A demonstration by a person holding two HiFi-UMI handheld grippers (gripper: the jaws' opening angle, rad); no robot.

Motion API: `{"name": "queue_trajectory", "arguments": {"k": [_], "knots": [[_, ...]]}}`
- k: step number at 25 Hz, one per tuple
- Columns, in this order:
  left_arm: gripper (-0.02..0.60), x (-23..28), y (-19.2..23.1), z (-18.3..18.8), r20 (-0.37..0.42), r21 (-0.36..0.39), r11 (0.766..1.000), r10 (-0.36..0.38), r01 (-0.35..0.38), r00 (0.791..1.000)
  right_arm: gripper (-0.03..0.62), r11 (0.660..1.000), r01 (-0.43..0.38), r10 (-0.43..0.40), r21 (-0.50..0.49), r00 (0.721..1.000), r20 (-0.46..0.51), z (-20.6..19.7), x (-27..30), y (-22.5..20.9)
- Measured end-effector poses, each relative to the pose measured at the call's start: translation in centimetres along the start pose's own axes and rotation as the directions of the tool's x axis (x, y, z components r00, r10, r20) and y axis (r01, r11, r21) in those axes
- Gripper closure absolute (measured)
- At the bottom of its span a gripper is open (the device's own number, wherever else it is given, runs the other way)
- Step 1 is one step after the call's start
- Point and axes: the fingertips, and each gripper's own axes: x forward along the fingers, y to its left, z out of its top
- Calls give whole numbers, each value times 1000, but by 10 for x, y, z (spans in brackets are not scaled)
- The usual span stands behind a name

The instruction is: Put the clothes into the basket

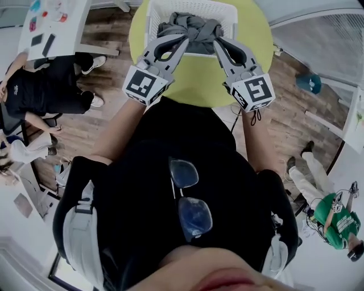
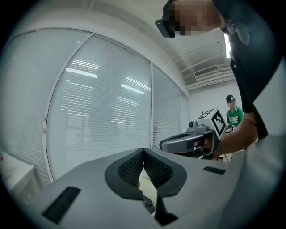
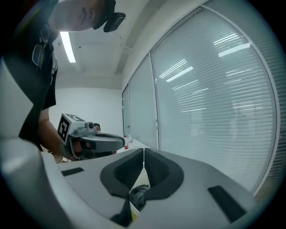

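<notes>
Your left tongs (image 1: pixel 184 39) and right tongs (image 1: pixel 218 41) hover side by side over round yellow desk (image 1: pixel 199 79), both closed, gripping nothing. Crumpled grey clothes (image 1: pixel 190 25) sit inside white slatted plastic basket (image 1: pixel 227 11), top centre, just beyond both tips, neither hand nearer.

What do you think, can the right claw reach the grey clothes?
Probably yes: the right claw hangs close to the grey clothes, which lie uncovered in the open basket. It is shut, though.
</notes>
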Motion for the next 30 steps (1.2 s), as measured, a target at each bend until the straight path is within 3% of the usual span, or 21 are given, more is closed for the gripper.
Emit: {"name": "queue_trajectory", "arguments": {"k": [4, 8, 13, 21, 30], "knots": [[580, -3, -17, 15, 17, -3, 999, -32, 32, 999, 568, 1000, -15, 16, -17, 999, 48, 13, -11, 13], [580, -5, -24, 23, 85, 10, 999, -37, 36, 996, 569, 1000, -27, 27, -3, 997, 69, 19, -17, 23], [580, -9, -28, 19, 87, -22, 999, -29, 31, 996, 569, 999, -33, 34, -12, 995, 97, 27, -21, 33], [580, -13, -26, 23, 93, -18, 1000, -21, 22, 995, 569, 993, -45, 54, -106, 996, 77, 25, -15, 44], [580, -15, -29, 18, 51, 9, 1000, -23, 22, 998, 569, 995, -50, 56, -88, 996, 74, 22, -16, 45]]}}
